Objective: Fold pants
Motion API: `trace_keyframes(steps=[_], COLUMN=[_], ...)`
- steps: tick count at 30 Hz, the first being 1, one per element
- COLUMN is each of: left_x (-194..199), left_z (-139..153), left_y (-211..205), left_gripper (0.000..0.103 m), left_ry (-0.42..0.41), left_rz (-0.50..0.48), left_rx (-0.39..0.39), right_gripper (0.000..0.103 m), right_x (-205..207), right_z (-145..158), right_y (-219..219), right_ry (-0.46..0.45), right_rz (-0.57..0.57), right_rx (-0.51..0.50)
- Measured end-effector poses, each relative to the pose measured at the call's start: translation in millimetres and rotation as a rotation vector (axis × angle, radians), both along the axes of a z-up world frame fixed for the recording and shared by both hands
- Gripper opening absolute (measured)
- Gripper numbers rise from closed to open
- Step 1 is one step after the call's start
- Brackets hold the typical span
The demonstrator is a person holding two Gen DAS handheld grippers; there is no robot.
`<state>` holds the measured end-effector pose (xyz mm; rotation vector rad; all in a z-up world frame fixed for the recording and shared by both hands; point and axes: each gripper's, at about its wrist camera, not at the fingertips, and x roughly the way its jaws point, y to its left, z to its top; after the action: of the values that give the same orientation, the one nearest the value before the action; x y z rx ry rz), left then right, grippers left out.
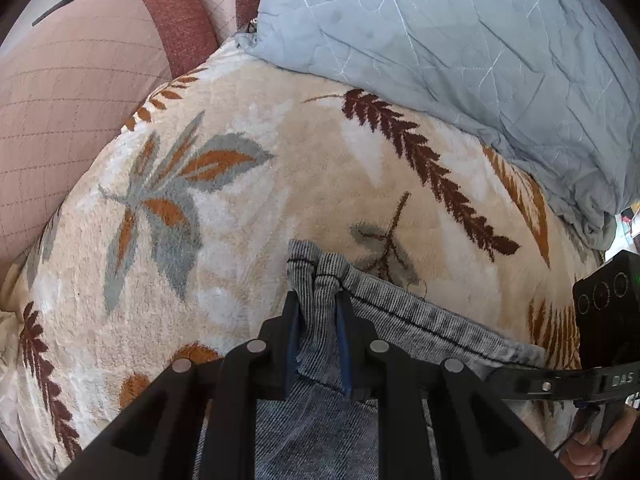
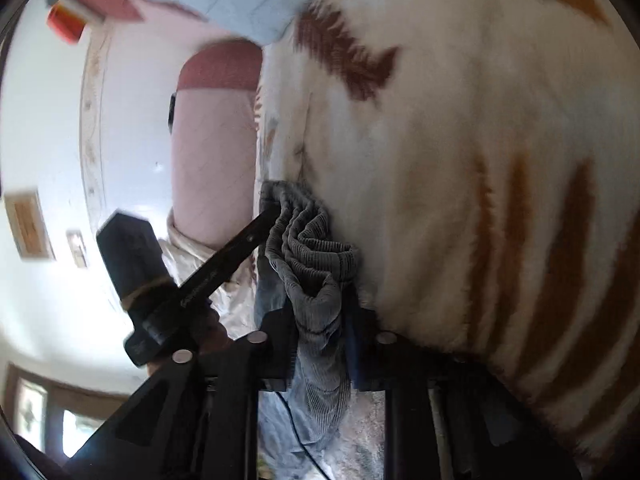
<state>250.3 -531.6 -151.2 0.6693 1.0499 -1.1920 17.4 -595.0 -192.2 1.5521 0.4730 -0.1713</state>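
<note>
Grey ribbed pants (image 1: 420, 320) lie on a plush leaf-patterned blanket (image 1: 280, 168). My left gripper (image 1: 318, 300) is shut on a bunched corner of the pants' edge, the cloth pinched between its blue pads. In the right wrist view my right gripper (image 2: 320, 312) is shut on another bunched fold of the same pants (image 2: 316, 248), pressed against the blanket (image 2: 460, 160). The other gripper shows in each view: the right one (image 1: 600, 360) at the left view's right edge, the left one (image 2: 224, 264) as a dark bar reaching the cloth.
A grey-blue quilted pillow (image 1: 460, 48) lies at the blanket's far side. A pink and red quilted cushion (image 1: 72, 100) sits to the left. A person's hand (image 1: 588, 452) grips the right tool's handle. White wall with framed pictures (image 2: 28, 224) is off the bed's side.
</note>
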Motion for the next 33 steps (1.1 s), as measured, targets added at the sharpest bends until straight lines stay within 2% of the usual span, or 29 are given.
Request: trace_keyframes(steps=[6,12,18,23,27,33], left_x=[5.0,12.2,24.8,46.3,63.2,79.8], left_z=[13.8,51.9,97.9,120.6,117.5,83.3], left_y=[9.2,32.8,86.1,154.0,205.1,275.4], left_gripper=[0.018,0.018,0.018,0.013,0.013,0.013], left_ry=[0.034,0.049,0.032,0.005,0.0,0.01], left_rz=[0.037,0.079,0.142,0.235,0.303,0.406], left_rx=[-0.062,-0.157,-0.239,-0.276,-0.272,-0.215], right_gripper=[0.016,0.015,0.015,0.015,0.015,0.015], right_x=[6.2,9.6,25.2,45.6,64.8,94.4], right_z=[31.9,62.2,108.9,121.2,123.2,102.3], right_y=[10.1,24.6,71.1,112.0,154.2,215.3], right_ry=[-0.044,-0.083,-0.157,-0.173,-0.148,-0.084], right_rz=[0.052,0.079,0.19,0.284,0.387,0.559], right_rx=[-0.125,-0.208,-0.356,-0.389,-0.433,-0.44])
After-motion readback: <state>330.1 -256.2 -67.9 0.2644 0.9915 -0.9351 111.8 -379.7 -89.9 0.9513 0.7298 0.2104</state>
